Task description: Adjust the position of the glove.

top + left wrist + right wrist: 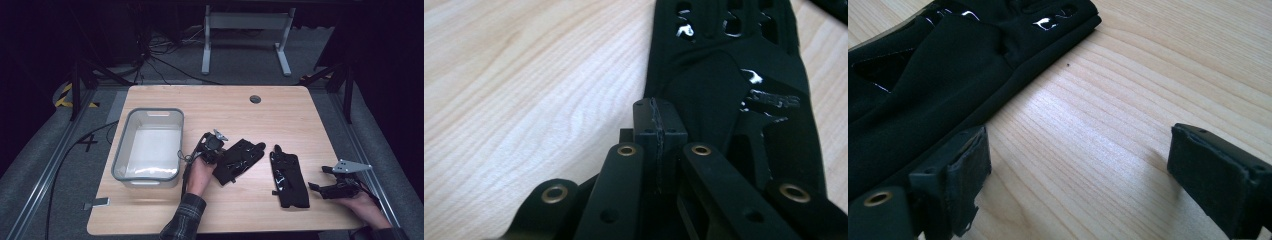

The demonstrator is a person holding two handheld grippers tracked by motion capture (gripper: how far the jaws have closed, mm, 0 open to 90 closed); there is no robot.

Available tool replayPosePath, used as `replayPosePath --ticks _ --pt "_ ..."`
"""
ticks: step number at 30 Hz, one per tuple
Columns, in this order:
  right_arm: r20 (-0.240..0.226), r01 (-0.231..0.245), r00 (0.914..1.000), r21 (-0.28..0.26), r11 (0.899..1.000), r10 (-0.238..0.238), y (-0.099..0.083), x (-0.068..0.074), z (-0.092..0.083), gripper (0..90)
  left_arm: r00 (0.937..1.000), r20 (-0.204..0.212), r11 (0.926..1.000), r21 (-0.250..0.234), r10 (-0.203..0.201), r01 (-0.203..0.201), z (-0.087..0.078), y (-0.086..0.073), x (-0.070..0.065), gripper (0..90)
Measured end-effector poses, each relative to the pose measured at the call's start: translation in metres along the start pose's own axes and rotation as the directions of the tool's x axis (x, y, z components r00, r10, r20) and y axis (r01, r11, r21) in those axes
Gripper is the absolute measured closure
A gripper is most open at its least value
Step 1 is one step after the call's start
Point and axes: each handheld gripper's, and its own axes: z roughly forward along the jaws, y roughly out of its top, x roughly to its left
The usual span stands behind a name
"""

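Left tool (656,117): we see its jaws pressed together at the edge of the left glove (239,159); whether they pinch any fabric we cannot tell.
Right tool (1075,165): ours stands wide and holds nothing, resting low on the bench (210,107) just right of the right glove (288,177).
Gloves: both lie flat on the bench, near each other but apart, the left one tilted.
Bin (149,146): it sits at the bench's left side, just beside our left hand (199,176).
Step in hand: we judge that we are taking up the left glove, probably for the bin.
Doing it well: we should check that fabric sits between the jaws before lifting, then raise slowly so the glove hangs free.
Risk: a thin pinch could slip, so we should grip deeper at the cuff.
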Motion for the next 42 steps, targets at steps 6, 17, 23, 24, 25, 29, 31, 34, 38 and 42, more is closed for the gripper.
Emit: replayPosePath --ticks 6,17,23,24,25,29,31,34,38,42 --pt "-0.001 0.001 1.0000 0.001 1.000 -0.001 0.000 0.000 0.000 10.7 0.9986 0.022 0.9985 0.026 0.049 -0.049 -0.005 -0.008 -0.015 90.0" --pt "-0.004 0.003 1.0000 0.001 1.000 -0.003 0.000 0.000 0.000 9.9 0.9909 0.092 0.9940 0.039 0.098 -0.102 -0.014 -0.025 -0.044 90.0" --pt "-0.005 0.004 1.0000 0.000 1.000 -0.004 0.000 0.000 0.001 9.8 0.9856 0.129 0.9929 0.034 0.108 -0.114 -0.016 -0.031 -0.056 90.0" --pt "-0.005 0.004 1.0000 0.000 1.000 -0.004 0.000 0.000 0.001 9.8 0.9835 0.139 0.9920 0.032 0.117 -0.122 -0.016 -0.032 -0.059 90.0" --pt "-0.005 0.004 1.0000 0.001 1.000 -0.004 0.000 0.000 0.001 9.8 0.9826 0.143 0.9915 0.035 0.119 -0.125 -0.016 -0.033 -0.061 90.0" --pt "-0.005 0.004 1.0000 0.001 1.000 -0.004 0.000 0.000 0.001 9.8 0.9794 0.155 0.9901 0.033 0.130 -0.136 -0.017 -0.036 -0.068 90.0" --pt "-0.005 0.004 1.0000 0.001 1.000 -0.004 0.000 0.000 0.001 9.7 0.9791 0.158 0.9903 0.031 0.129 -0.135 -0.018 -0.037 -0.070 90.0" --pt "-0.006 0.007 1.0000 0.001 1.000 -0.007 0.000 0.000 0.001 9.7 0.9809 0.155 0.9923 0.021 0.117 -0.122 -0.020 -0.037 -0.068 89.9" --pt "-0.018 0.025 0.9995 0.003 1.000 -0.025 0.005 0.001 -0.002 25.7 0.9871 0.127 0.9952 0.000 0.097 -0.098 -0.025 -0.035 -0.063 82.5" --pt "-0.049 0.029 0.9983 -0.036 0.999 -0.031 0.015 0.003 -0.006 56.6 0.9939 0.095 0.9984 -0.012 0.056 -0.055 -0.027 -0.034 -0.057 66.1"
